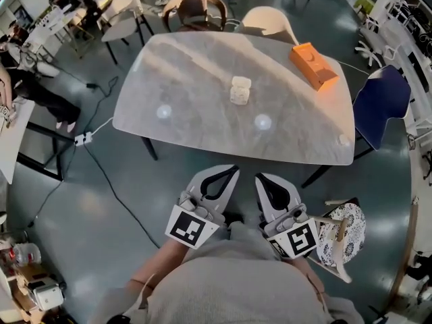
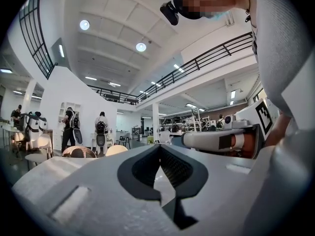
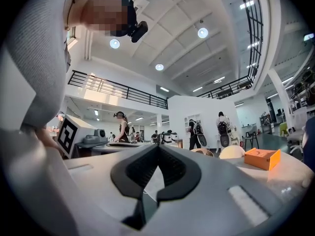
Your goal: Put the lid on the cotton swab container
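table (image 1: 182,73): grey stone-look top with rounded corners, in the far half of the head view, standing on a dark floor.
cotton swab container (image 1: 240,90): small pale box standing near the middle of the table, well apart from both grippers. Too small to tell whether a lid sits on it.
orange box (image 1: 313,65): far right part of the table, lying at an angle to the edge. It also shows at the right of the right gripper view.
left gripper (image 1: 231,171): held level close to the person's body, on the near side of the table's near edge, tips towards the table.
left jaws: clenched, pads meeting, nothing between them.
right gripper (image 1: 262,178): just beside the left gripper, on its right, in the same pose and also short of the table.
right jaws: clenched tip to tip, nothing gripped.
chairs: wicker chair (image 1: 194,9) and white chair (image 1: 268,23) at the far side. Blue chair (image 1: 382,98) at the right end. Patterned seat (image 1: 343,233) near right, beside the right gripper.
socket block (image 1: 84,139): on the floor left of the table, with a thin cable running from it.
tabletop spots: pale and round; cannot tell whether they are objects or lamp reflections.
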The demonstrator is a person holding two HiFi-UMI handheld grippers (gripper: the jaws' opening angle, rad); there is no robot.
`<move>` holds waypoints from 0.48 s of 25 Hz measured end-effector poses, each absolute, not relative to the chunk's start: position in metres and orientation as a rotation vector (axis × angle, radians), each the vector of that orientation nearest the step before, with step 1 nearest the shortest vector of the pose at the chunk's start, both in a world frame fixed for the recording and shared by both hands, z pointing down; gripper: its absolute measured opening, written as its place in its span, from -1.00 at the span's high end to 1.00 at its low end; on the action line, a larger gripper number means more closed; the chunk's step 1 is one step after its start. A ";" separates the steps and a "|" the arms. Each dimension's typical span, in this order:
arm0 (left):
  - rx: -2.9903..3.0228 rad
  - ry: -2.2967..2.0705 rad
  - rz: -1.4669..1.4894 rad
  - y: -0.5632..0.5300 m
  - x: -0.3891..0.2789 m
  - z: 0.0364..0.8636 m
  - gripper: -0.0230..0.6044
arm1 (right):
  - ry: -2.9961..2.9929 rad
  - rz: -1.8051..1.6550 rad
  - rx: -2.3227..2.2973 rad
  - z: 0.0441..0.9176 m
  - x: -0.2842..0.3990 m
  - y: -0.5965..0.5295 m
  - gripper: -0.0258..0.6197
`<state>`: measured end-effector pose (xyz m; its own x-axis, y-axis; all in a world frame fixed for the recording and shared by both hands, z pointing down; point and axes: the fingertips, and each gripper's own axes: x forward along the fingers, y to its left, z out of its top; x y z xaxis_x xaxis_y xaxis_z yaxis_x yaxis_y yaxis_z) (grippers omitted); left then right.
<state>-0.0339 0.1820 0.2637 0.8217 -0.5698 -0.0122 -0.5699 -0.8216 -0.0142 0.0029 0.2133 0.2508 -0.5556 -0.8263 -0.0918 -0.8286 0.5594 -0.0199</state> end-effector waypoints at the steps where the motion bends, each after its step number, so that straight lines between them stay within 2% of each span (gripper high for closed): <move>1: -2.990 0.938 0.015 0.182 -0.034 0.263 0.93 | 2.696 0.046 -1.425 0.249 0.003 0.213 0.92; 12: -2.978 0.968 0.016 0.182 -0.043 0.259 0.93 | 2.706 0.050 -1.399 0.249 -0.005 0.213 0.92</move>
